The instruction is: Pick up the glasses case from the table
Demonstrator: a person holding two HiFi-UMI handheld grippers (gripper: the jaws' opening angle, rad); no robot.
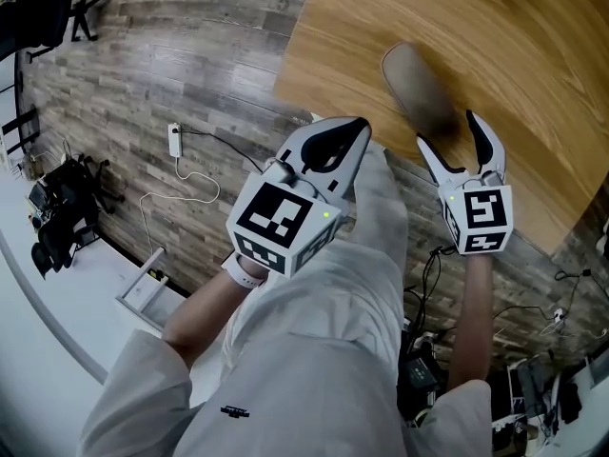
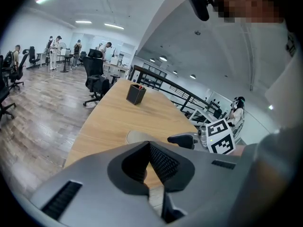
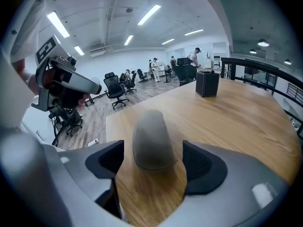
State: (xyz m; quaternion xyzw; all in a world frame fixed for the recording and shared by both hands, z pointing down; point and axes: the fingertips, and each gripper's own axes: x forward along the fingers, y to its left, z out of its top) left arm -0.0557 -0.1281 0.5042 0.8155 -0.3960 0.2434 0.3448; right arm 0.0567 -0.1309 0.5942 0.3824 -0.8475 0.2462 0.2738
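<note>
Nearest: white-and-black left gripper (image 1: 357, 127), jaws pressed together on nothing, poised above grey plank floor (image 1: 190, 65) by the edge of light wooden table (image 1: 533, 55). Beside it, white-and-black right gripper (image 1: 449, 133), jaws spread wide, clamped on nothing. Straight ahead, grey-beige oblong glasses case (image 3: 151, 138), lying flat on that table, near end about level with the dark pads (image 3: 108, 161), perhaps just between them, touching neither. Farther back, black square pen holder (image 3: 207, 83), well apart from the case.
</note>
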